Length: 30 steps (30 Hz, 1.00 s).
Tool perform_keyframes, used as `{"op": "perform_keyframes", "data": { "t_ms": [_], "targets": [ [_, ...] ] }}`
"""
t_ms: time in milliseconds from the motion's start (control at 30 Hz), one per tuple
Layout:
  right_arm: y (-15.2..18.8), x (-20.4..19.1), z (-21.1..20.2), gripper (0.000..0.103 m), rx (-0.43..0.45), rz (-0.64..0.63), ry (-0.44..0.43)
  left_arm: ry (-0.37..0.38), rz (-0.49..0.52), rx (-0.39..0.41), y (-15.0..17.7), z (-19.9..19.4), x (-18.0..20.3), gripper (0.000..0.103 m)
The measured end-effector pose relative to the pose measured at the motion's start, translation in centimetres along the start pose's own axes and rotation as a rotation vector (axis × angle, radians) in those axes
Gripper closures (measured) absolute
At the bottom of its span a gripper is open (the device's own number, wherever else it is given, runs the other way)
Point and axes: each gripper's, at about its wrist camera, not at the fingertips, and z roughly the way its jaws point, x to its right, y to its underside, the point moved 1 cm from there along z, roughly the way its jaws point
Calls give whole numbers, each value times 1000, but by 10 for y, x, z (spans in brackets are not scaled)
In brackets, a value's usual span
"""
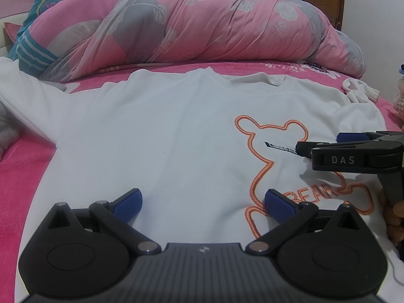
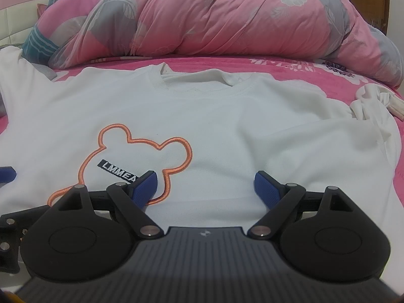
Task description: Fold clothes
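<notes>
- The left claw (image 1: 203,203) is released, its blue pads (image 1: 130,202) spread wide over the lower front of the white sweatshirt (image 1: 164,131), with nothing between them.
- The right claw (image 2: 205,188) is likewise released and empty, hovering over the sweatshirt's middle, just right of the orange bear outline (image 2: 141,151).
- In the left wrist view the right claw shows at the right edge, above the bear's "BEAR" lettering (image 1: 315,194).
- The sweatshirt lies flat and face up on the pink bed sheet (image 1: 22,171), collar (image 2: 202,80) at the far side.
- One sleeve (image 1: 27,101) stretches out to the left; the other sleeve (image 2: 373,101) bunches near the bed's right edge.
- Bare sheet shows left of the sweatshirt and in a strip beyond the collar.
- Behind that strip, a rolled pink-and-grey floral quilt (image 2: 227,20) runs across the far side of the bed.
</notes>
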Motion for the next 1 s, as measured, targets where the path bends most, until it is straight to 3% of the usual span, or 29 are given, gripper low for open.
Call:
{"op": "perform_keyframes", "data": {
  "t_ms": [1000],
  "targets": [
    [0,1,0,18,1,14,-12,-2,0,1,0,0,0,0]
  ]
}}
